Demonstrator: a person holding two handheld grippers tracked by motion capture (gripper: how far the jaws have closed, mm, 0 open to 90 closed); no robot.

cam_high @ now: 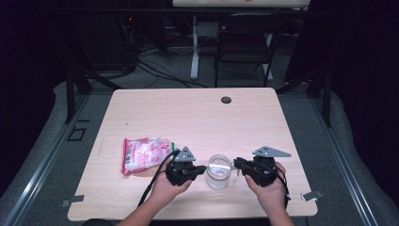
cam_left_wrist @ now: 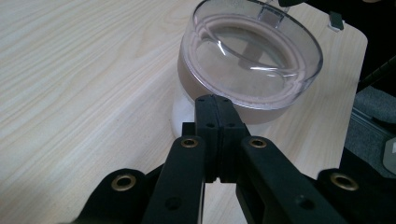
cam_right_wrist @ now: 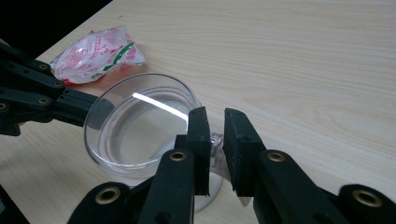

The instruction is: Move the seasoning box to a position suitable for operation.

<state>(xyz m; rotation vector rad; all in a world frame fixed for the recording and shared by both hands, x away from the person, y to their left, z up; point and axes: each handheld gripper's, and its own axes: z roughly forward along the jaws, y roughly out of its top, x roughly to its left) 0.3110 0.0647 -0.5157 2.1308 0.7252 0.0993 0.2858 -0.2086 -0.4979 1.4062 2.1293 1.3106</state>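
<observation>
A clear cup (cam_high: 219, 170) with a small handle stands near the table's front edge, between my two grippers. My left gripper (cam_high: 203, 168) comes in from the left; its jaws are shut with nothing between them. Its closed tips (cam_left_wrist: 215, 100) rest against the cup's wall (cam_left_wrist: 247, 60) just under the rim. From the right, my right gripper (cam_high: 236, 163) is shut on the cup's clear handle (cam_right_wrist: 216, 140), which sits between its two pads. The cup (cam_right_wrist: 135, 126) looks empty inside. The left gripper's black jaws (cam_right_wrist: 46, 98) lie against its far side.
A crumpled pink-and-white snack bag (cam_high: 146, 154) lies on the table left of my left hand, also seen beyond the cup (cam_right_wrist: 95, 53). A dark round grommet (cam_high: 226, 100) sits near the table's far edge. A folding chair (cam_high: 247, 37) stands behind the table.
</observation>
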